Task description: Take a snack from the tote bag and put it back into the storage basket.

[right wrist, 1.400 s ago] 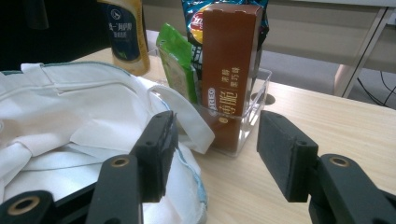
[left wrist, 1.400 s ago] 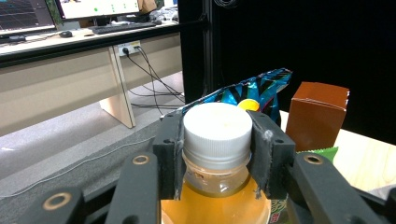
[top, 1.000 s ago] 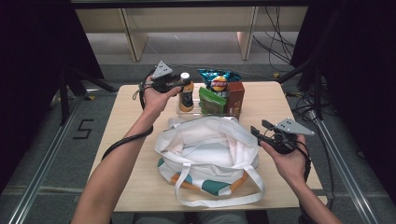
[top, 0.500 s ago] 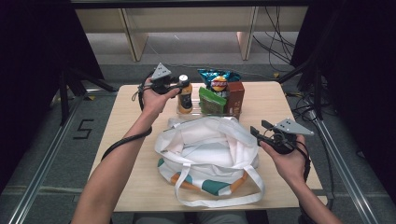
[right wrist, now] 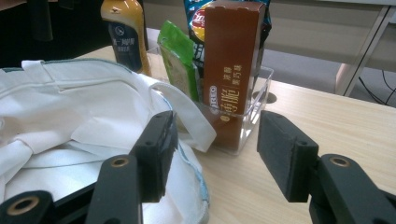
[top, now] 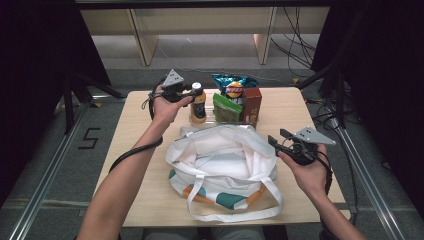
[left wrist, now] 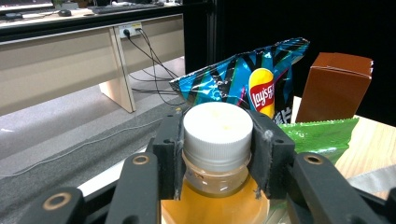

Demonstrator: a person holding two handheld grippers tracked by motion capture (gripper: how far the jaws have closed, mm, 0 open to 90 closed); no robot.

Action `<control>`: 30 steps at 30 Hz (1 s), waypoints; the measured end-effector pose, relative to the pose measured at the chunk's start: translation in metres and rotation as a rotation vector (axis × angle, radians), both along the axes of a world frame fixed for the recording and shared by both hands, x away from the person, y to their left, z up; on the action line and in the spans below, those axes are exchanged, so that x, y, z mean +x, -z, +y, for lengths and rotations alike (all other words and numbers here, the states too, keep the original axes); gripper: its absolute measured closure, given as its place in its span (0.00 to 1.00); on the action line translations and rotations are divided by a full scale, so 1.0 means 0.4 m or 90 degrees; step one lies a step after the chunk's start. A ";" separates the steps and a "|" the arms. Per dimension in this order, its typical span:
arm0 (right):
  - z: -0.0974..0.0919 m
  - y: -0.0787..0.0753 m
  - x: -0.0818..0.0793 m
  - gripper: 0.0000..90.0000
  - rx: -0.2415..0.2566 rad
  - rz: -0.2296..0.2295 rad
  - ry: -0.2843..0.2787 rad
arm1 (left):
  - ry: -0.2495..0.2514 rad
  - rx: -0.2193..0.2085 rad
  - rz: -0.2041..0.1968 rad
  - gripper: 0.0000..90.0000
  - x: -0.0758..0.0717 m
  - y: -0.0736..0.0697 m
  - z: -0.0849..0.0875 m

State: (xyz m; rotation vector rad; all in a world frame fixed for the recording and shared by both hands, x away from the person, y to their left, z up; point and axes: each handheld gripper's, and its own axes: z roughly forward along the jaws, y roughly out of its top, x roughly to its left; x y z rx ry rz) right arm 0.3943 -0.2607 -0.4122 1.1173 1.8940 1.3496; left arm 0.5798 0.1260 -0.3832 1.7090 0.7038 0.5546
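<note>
A bottle (top: 198,106) of amber drink with a white cap (left wrist: 217,127) stands at the left end of a clear tray (right wrist: 256,108) at the back of the table. My left gripper (top: 194,90) is shut on its cap, one jaw on each side. In the tray next to it are a blue chips bag (top: 233,85), a green packet (top: 224,108) and a brown box (top: 252,103). A white tote bag (top: 220,160) lies open in front of the tray. My right gripper (top: 278,141) hovers open at the bag's right rim, nothing between its fingers.
The wooden table (top: 295,110) has bare surface to the right of the tray and bag, and to the left of the bag. The bag's handles hang toward the near edge (top: 235,212). Metal rails run along the floor on both sides.
</note>
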 end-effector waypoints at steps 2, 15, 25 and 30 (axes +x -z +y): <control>0.000 0.000 0.000 0.52 0.000 -0.001 0.000 | -0.001 0.001 0.001 0.65 0.001 0.003 0.000; -0.002 0.000 0.001 0.52 -0.004 -0.003 0.001 | 0.003 0.013 0.011 0.65 0.007 0.020 0.001; -0.001 -0.001 0.000 0.52 -0.005 0.006 0.000 | 0.004 0.023 0.024 0.65 0.011 0.036 -0.005; -0.004 0.000 0.004 0.52 -0.010 -0.009 -0.001 | 0.003 0.027 0.031 0.65 0.014 0.047 -0.005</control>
